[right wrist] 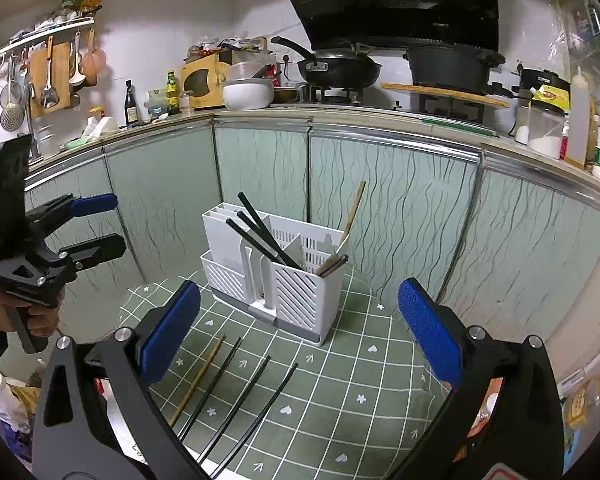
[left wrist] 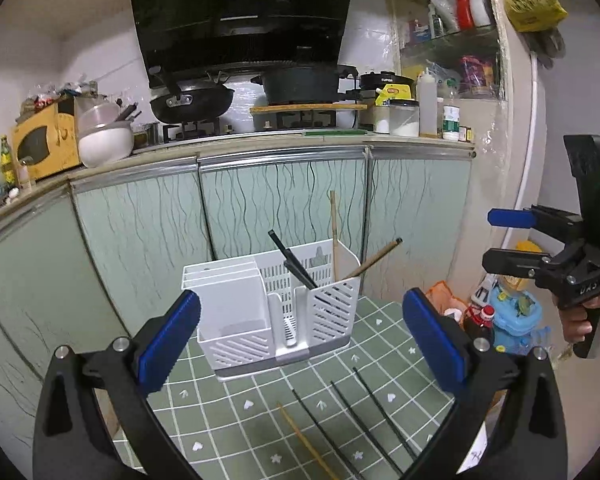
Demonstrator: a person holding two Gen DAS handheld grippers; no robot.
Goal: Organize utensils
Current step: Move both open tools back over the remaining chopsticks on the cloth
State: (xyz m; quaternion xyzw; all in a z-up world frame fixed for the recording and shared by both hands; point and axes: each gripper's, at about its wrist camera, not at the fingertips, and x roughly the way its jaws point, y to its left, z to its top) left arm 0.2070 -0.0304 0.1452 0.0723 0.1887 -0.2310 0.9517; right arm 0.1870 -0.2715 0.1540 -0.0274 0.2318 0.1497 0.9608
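On green tablecloth (right wrist: 340,380), white caddy (right wrist: 296,304) near far edge, 4 chopsticks (right wrist: 236,396) in front, both grippers' jaws released.

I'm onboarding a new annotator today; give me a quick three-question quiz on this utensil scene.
1. True or false: both the left gripper and the right gripper are open and hold nothing.
2. How many chopsticks lie loose on the green mat?
3. The loose wooden chopstick lies at which end of the row in the right wrist view: A) left, B) right?

Key: 1 true; 2 four; 3 A.
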